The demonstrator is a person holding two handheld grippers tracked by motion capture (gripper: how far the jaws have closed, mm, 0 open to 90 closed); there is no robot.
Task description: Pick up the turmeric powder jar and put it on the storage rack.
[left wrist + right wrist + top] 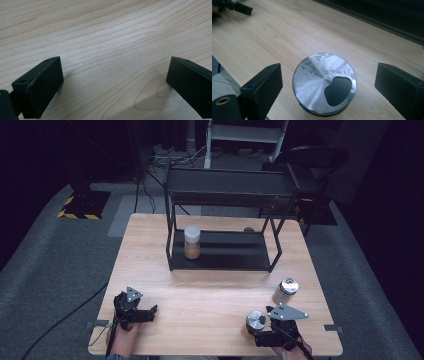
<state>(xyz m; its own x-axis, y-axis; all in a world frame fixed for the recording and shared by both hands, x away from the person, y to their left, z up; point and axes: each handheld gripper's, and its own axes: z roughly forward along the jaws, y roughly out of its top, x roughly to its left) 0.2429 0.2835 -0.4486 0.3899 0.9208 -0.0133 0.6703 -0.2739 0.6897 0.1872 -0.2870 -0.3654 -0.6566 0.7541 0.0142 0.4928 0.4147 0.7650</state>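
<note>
A jar with a silver metal lid (317,75) stands near the table's front right edge (255,321). My right gripper (329,82) is open, its two black jaws on either side of the lid with a gap on each side; in the high view the right gripper (261,332) lies just to the right of the jar. My left gripper (115,82) is open over bare wood, nothing between its jaws, near the front left edge (150,312). A second silver-lidded jar (285,291) stands behind the right gripper. A white-lidded jar of brown contents (192,242) sits on the shelf's lower tier.
A black two-tier metal shelf (225,257) stands at the back middle of the wooden table (210,290). The left gripper (239,7) shows far off in the right gripper view. Grey carpet and a chair lie beyond the table.
</note>
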